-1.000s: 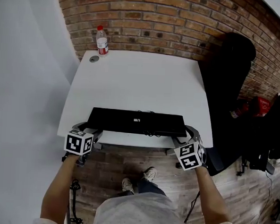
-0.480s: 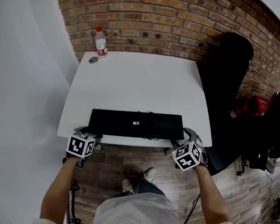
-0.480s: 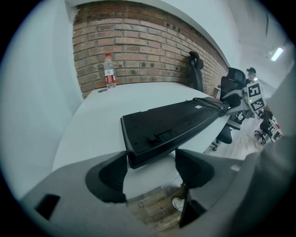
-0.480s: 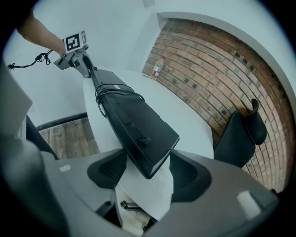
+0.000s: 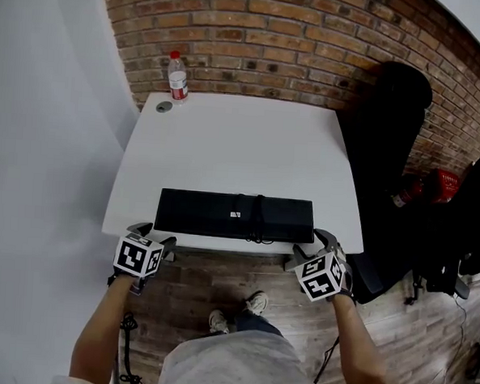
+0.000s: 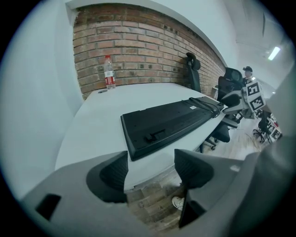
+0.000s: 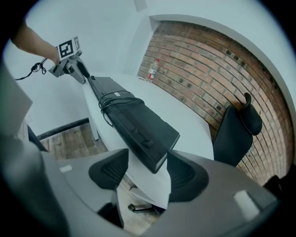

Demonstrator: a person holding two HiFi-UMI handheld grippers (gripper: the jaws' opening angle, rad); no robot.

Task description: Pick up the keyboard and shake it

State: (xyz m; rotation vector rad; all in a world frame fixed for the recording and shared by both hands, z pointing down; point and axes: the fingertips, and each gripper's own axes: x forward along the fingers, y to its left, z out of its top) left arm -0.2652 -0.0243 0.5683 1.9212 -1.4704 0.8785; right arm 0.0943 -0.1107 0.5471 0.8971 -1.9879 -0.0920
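The black keyboard (image 5: 234, 215) lies underside up along the front of the white table (image 5: 243, 139), its cable (image 5: 255, 216) wound round its middle. My left gripper (image 5: 155, 233) hangs off the table's front left edge, just short of the keyboard's left end (image 6: 138, 139). Its jaws have just closed a little and are open, with nothing between them (image 6: 150, 166). My right gripper (image 5: 308, 244) sits at the front right edge. It is open after closing slightly (image 7: 148, 169), and the keyboard's right end (image 7: 155, 148) lies just ahead of its pads, untouched.
A water bottle (image 5: 178, 76) and a small grey disc (image 5: 163, 106) stand at the table's back left by the brick wall. A black office chair (image 5: 389, 139) stands right of the table, with bags (image 5: 447, 184) beyond. Wooden floor and the person's shoes (image 5: 237, 309) lie below the front edge.
Both grippers have drawn back from the keyboard's ends toward the table's front edge. The keyboard rests flat on the table, free of both.
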